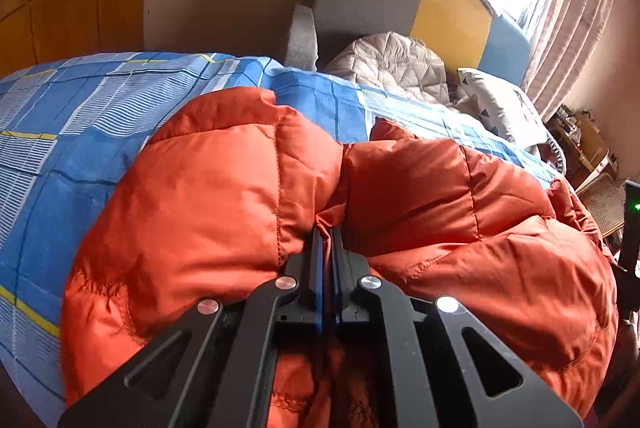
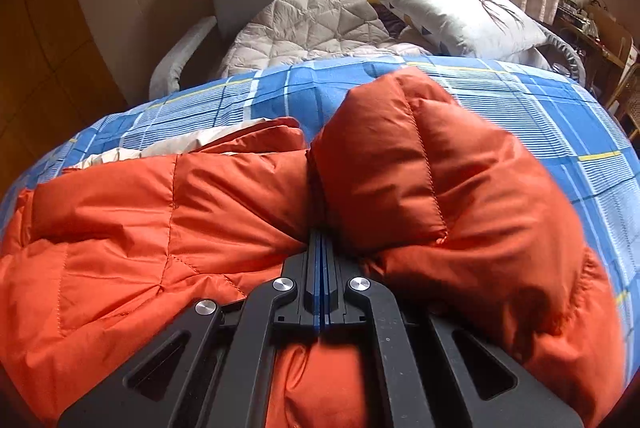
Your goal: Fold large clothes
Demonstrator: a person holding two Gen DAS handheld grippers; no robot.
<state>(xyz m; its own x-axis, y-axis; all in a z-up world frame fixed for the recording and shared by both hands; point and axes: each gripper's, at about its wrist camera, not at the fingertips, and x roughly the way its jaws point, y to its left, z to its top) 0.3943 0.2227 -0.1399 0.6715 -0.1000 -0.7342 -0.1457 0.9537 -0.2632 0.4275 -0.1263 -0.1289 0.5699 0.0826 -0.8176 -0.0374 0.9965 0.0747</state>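
**Left wrist view: both tongs pinch an orange puffer jacket on the bed**

In the left wrist view the left tongs (image 1: 327,228) are pressed together on a fold of the orange quilted puffer jacket (image 1: 224,180), the fabric bunching up on either side of the black fingers (image 1: 316,248). The jacket lies on the bed with the blue checked sheet (image 1: 80,116), which shows at 9 to 12 o'clock. A grey quilted blanket (image 1: 392,64) sits at 1 o'clock, beside a white pillow with dark triangles (image 1: 492,100), below the grey, yellow and blue padded headboard (image 1: 448,12). Pink curtains (image 1: 572,24) hang at 2 o'clock.

In the right wrist view the right tongs (image 2: 322,234) are likewise clamped on a pinch of the jacket (image 2: 120,220), with one puffed section rising at 1 o'clock. A pale lining or cloth edge (image 2: 180,144) shows at 10 o'clock, touching the jacket; which of the two it is cannot be told. The sheet (image 2: 540,116), blanket (image 2: 312,24) and pillow (image 2: 460,16) lie beyond.
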